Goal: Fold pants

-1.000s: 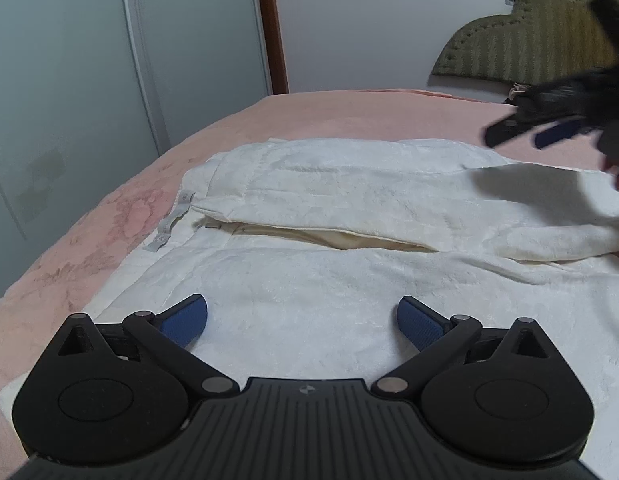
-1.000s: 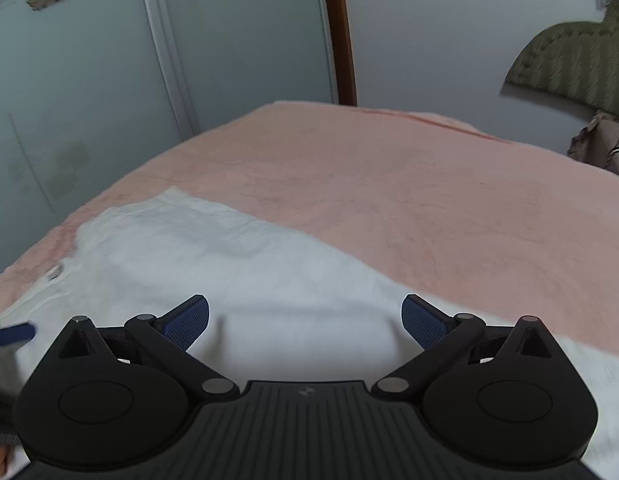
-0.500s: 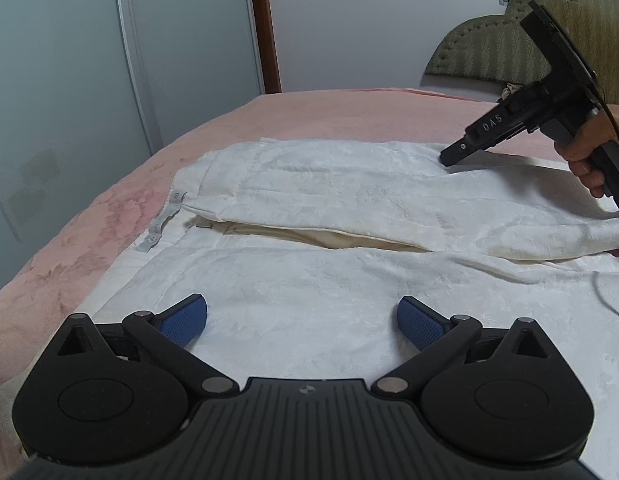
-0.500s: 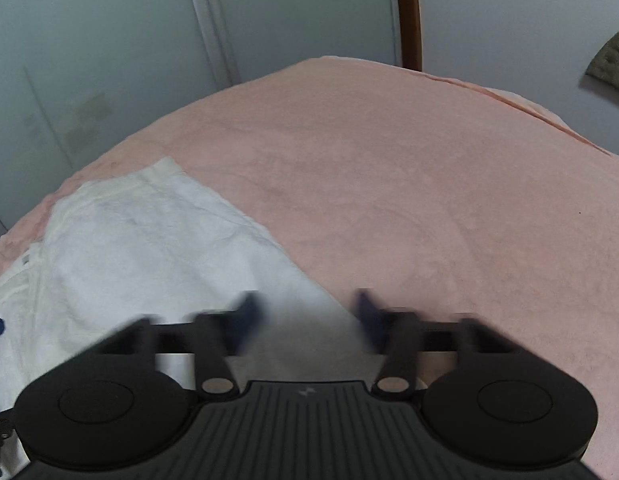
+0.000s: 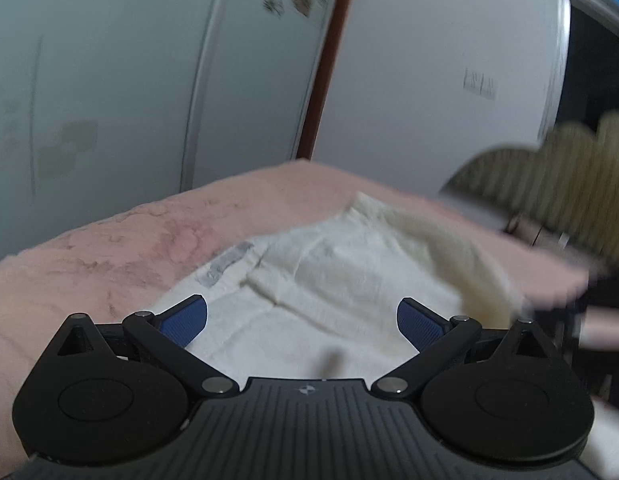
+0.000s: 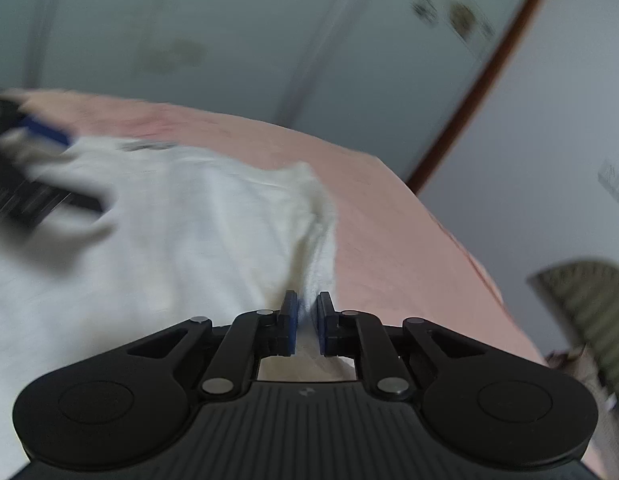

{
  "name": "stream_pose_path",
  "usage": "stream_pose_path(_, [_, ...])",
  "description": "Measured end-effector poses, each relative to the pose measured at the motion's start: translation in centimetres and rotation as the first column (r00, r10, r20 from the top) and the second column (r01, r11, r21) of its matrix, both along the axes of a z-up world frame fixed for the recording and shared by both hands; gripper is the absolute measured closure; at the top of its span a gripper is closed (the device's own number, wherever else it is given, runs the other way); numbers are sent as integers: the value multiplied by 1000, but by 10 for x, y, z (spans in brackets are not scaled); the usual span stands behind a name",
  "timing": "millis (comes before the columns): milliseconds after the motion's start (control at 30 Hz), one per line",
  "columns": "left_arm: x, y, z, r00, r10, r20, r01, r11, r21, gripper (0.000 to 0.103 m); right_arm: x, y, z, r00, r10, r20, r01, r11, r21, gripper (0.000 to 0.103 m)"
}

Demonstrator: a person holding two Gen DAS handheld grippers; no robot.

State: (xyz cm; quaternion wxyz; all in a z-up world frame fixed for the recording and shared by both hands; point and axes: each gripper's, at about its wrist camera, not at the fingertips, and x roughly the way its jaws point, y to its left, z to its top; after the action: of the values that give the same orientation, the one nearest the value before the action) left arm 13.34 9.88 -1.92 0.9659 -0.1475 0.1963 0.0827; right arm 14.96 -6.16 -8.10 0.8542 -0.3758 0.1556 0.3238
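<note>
The white pants [image 5: 349, 264] lie on the pink bed [image 5: 89, 264], with one layer raised into a fold at the right. My left gripper [image 5: 301, 320] hovers open over their near part, nothing between its blue pads. In the right wrist view my right gripper [image 6: 307, 312] has its jaws closing on a raised ridge of the pants [image 6: 169, 220], and white cloth is pinched between the pads. The left gripper [image 6: 29, 160] shows as a dark blur at the left of that view. Both views are smeared by motion.
The pink bed [image 6: 389, 220] runs on beyond the pants to its far edge. Pale wardrobe doors [image 5: 109, 80] stand behind it, beside a brown door frame [image 5: 325, 80]. A padded olive headboard [image 5: 549, 184] is at the right.
My right gripper went from wide open to nearly closed and now pinches the pants' edge. Both views have tilted and shifted, and the pants' upper layer is bunched up higher than before.
</note>
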Motion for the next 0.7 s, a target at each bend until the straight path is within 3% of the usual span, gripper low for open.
stream_pose_path(100, [-8,15,6,999,-17,34,22,991,-134,0,-52,5,-15,997,72,-10,-72,997,-36,93])
stream_pose_path(233, [-2,18,13,996,-90,6,89,971,-222,1,-88,1,-35,992,109,-58,-110,993,-30,95])
stream_pose_path(367, [1,6,24,992,-128,6,127,972,-200,1,-89,0,-43,990,96,-103,-93,995,34,95])
stream_pose_path(533, [-10,10,14,991,-136,-7,128,950,-283,1,-86,1,-44,992,75,-103,-65,993,95,95])
stream_pose_path(700, [-21,18,3,990,-142,-20,127,935,-331,1,-103,-9,-30,999,44,-17,-41,989,141,95])
